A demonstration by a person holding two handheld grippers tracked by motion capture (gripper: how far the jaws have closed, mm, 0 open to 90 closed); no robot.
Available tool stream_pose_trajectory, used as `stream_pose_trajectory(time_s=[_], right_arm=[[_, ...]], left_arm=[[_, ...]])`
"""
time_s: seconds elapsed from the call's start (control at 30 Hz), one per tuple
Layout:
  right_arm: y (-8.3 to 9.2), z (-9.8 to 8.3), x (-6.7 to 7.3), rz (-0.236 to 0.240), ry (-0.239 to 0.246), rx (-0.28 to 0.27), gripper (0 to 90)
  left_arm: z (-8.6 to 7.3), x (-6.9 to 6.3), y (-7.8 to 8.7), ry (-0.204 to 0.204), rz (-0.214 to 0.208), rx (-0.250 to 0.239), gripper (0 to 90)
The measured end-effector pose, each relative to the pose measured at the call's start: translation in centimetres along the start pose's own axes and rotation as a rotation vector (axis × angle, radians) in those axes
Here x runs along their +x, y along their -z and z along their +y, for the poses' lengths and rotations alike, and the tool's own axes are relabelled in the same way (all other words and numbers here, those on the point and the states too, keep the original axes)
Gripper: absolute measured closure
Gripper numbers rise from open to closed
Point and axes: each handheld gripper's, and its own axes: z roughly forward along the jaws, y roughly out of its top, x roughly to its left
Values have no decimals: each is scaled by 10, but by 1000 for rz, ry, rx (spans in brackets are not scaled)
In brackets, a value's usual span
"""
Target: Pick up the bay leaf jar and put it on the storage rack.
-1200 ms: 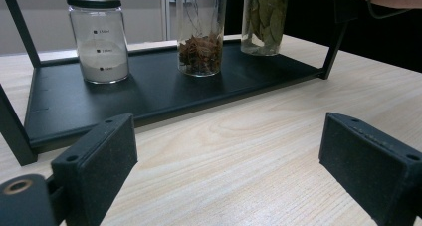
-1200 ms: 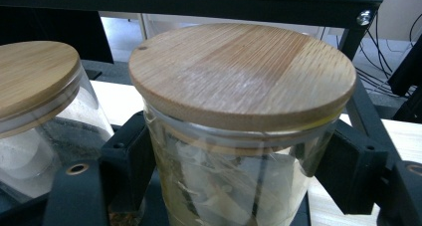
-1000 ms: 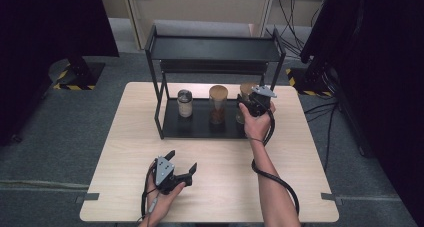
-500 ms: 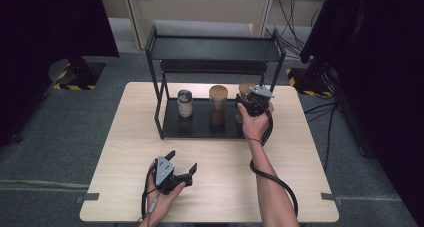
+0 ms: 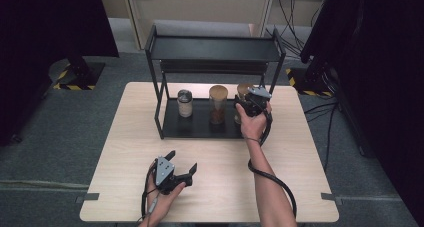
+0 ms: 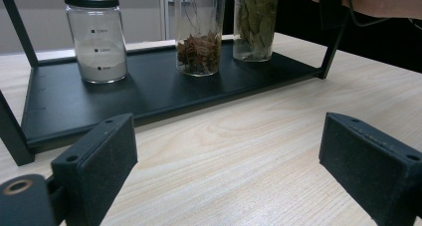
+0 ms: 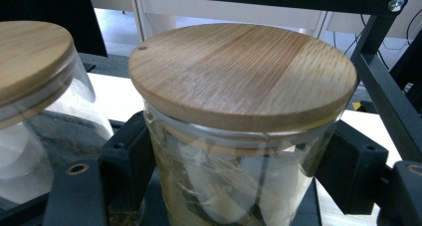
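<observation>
A glass jar of dried leaves [image 7: 234,181] with a wooden lid [image 7: 244,71] stands at the right end of the black rack's bottom shelf [image 5: 200,128]. My right gripper [image 5: 245,107] is shut on this jar, one pad [image 7: 127,156] on each side of the glass just under the lid. In the left gripper view the same leaf jar [image 6: 256,24] stands upright on the shelf, with a hand above it. My left gripper [image 5: 183,159] rests low near the table's front edge, open, with bare tabletop between its pads [image 6: 99,156].
A wooden-lidded jar of brown spice [image 5: 218,104] stands mid-shelf, and a metal-lidded jar of white powder [image 5: 184,103] stands at the left. The rack's top shelf [image 5: 215,49] hangs over all three jars. Rack posts [image 7: 388,101] flank the leaf jar on its right.
</observation>
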Motion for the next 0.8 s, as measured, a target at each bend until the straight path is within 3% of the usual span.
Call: stream_pose_trajectory(time_s=[0.8], right_arm=[[-4, -4, 1, 12, -24, -8, 250]], left_arm=[[0, -1, 0, -3, 0, 0, 74]])
